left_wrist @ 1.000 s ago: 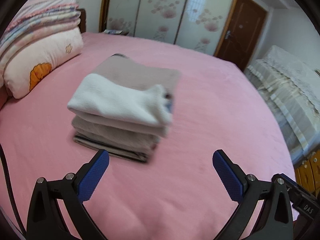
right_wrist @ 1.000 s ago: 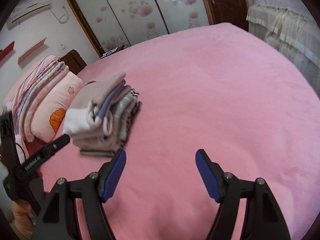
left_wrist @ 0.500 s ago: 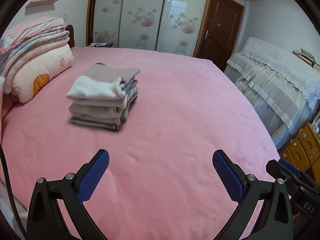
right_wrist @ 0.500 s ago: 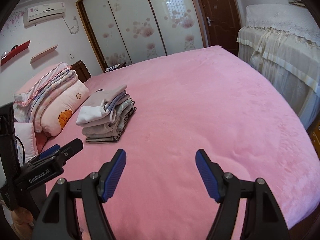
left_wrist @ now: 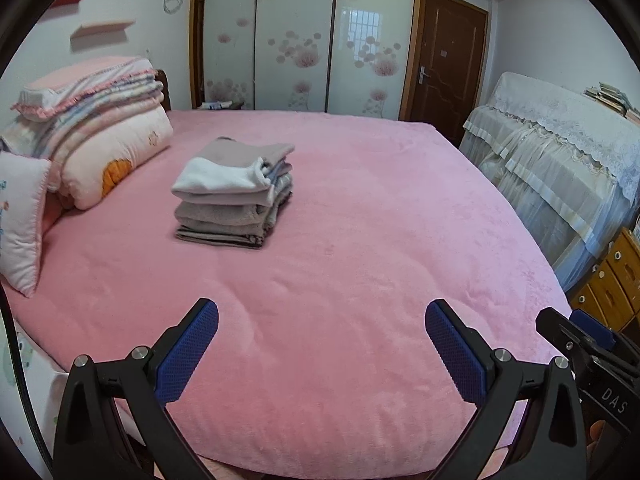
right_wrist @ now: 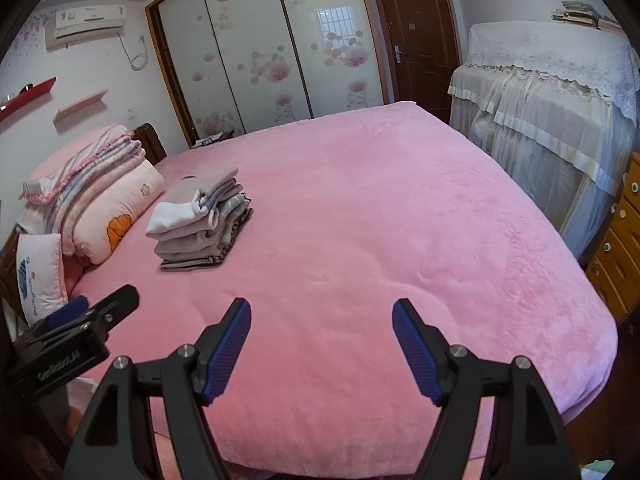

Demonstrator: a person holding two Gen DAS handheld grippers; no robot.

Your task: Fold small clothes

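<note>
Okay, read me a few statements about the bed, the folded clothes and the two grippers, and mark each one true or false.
1. The stack of folded clothes sits on the pink bed. True.
2. The left gripper is clamped on a garment. False: its jaws are open, nothing between them.
3. The top garment has a white part. True.
4. The right gripper touches the stack. False: it is open and well short of it.
5. The pillows lie beside the stack. True.

A stack of folded clothes (left_wrist: 236,194) sits on the bed (left_wrist: 360,240), toward its left side, near the pillows (left_wrist: 116,156) at the head. A wardrobe (left_wrist: 296,36) stands behind the bed; a draped cabinet (left_wrist: 560,160) stands to its right.
</note>
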